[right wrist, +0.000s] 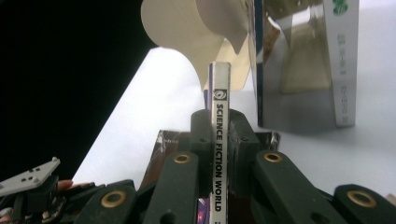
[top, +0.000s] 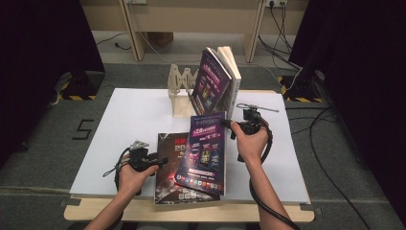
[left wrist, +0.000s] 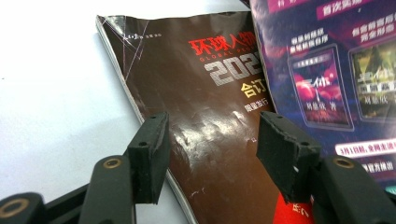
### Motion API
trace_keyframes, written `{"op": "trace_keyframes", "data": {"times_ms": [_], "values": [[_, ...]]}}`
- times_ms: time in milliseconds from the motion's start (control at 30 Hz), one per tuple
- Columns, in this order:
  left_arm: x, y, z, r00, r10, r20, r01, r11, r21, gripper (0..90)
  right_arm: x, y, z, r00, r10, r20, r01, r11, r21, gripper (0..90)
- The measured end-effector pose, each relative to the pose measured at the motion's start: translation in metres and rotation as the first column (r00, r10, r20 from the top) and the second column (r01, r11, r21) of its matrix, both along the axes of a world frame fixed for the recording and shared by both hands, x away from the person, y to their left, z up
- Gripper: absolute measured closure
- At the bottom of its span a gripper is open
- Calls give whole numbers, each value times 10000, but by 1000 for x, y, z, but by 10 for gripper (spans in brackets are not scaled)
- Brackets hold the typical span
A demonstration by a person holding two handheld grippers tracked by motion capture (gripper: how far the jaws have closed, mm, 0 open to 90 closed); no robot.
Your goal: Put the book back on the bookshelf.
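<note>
Right tool point(right wrist: 219, 135): my jaws clamped on the spine of the purple magazine point(top: 203, 148), marked "Science Fiction World", held tilted up off the desk point(top: 124, 120).

Left tool point(left wrist: 210, 154): my jaws apart, nothing between the pads, poised just over the brown magazine point(left wrist: 205, 126) lying flat on the desk.

Beyond: wooden rack point(top: 182, 91) with two upright volumes point(top: 218, 81) leaning in it.

Step in hand, as I judge: carrying the purple magazine to the rack. Next move calls for standing it upright and slotting it beside those volumes.
</note>
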State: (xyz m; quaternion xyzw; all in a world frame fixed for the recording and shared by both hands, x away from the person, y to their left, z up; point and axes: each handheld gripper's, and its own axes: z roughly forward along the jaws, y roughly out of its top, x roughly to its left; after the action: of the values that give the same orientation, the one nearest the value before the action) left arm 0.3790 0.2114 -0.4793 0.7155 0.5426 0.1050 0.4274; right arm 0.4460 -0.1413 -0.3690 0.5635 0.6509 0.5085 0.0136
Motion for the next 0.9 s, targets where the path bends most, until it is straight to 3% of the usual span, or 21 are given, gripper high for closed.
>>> {"op": "trace_keyframes", "data": {"times_ms": [500,900], "values": [[-1,-1,-2,10000,-21,94,19,9999,158,441,1,0,22,9934,-275,1110,255,9995,199,836],[0,0,-1,9999,-13,113,11,9998,202,440,5,4,33,9878,-395,1505,354,9989,294,836]]}}
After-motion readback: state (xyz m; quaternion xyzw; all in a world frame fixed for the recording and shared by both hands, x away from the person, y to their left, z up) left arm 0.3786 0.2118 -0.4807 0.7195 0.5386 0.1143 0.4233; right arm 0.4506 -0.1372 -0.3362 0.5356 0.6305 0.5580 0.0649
